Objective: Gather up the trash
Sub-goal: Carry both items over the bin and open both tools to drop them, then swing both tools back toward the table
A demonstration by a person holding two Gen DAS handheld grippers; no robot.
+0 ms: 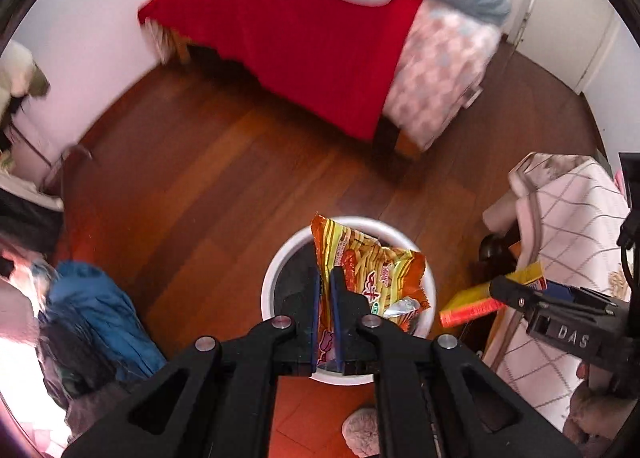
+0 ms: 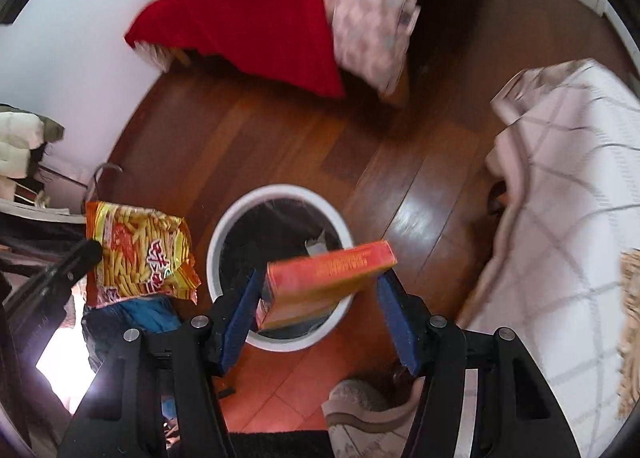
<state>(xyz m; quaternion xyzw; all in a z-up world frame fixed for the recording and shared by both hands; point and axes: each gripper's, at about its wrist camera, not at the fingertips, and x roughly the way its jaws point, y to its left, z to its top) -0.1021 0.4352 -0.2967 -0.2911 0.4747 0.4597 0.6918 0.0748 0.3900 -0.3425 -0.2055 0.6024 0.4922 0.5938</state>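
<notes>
My left gripper [image 1: 325,278] is shut on an orange and yellow snack bag [image 1: 372,274] and holds it above the round white bin [image 1: 348,377] with a black liner. The bag also shows in the right wrist view [image 2: 140,254], left of the bin [image 2: 280,342]. My right gripper [image 2: 316,278] is over the bin with its blue pads wide apart. An orange and yellow box [image 2: 324,278] lies tilted between the pads, blurred; the left pad seems to touch it. The box also shows in the left wrist view [image 1: 480,300], at the right gripper's tip [image 1: 500,290].
A bed with a red blanket [image 1: 304,53] stands beyond the wooden floor [image 1: 200,177]. A chair with a checked pink cloth [image 2: 560,217] is on the right. Blue clothes [image 1: 104,318] lie to the left of the bin. A slipper [image 2: 368,410] is near the bin.
</notes>
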